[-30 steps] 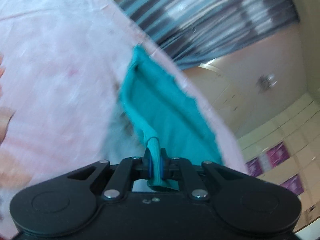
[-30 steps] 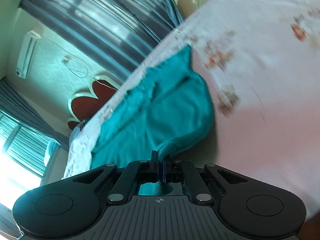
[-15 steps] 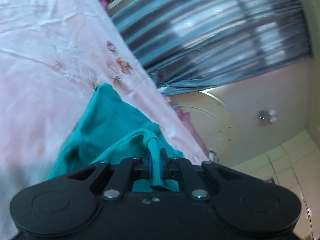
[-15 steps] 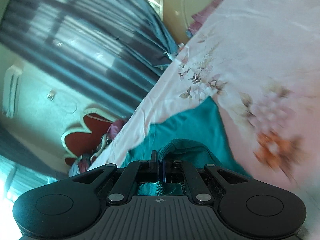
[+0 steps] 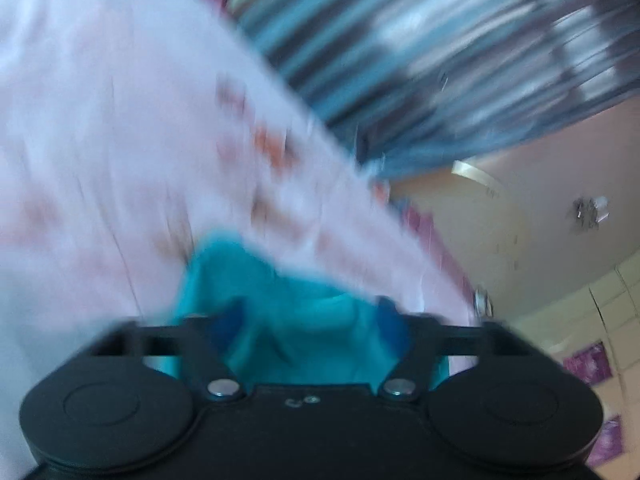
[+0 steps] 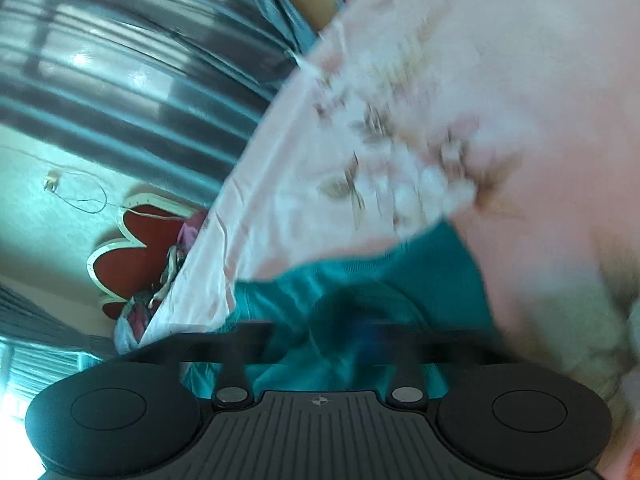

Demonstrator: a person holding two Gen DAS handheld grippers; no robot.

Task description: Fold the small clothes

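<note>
Change, left: jaws of the black left gripper (image 5: 310,320) just opened wide; half a second ago pinched shut on a fold of the small teal knit garment (image 5: 296,340), now apart with that cloth lying loose between the blue pads (image 5: 390,322), not pressed.
Change, right: same for the black right gripper (image 6: 320,332); jaws just spread, teal cloth bunched between them, no grip left.
Meaning for task: judged a release after carrying one edge across; a fold probably laid, smoothing or another fold likely left.
Garment place: on the pale pink floral bedsheet (image 5: 100,140), close under both grippers, its far edge short of the sheet's flower prints.
Pose, left: aimed forward and downward at the garment, tilted; frame smeared by motion.
Pose, right: likewise angled down over the garment, grey striped curtain (image 6: 120,60) beyond the sheet's far edge.
</note>
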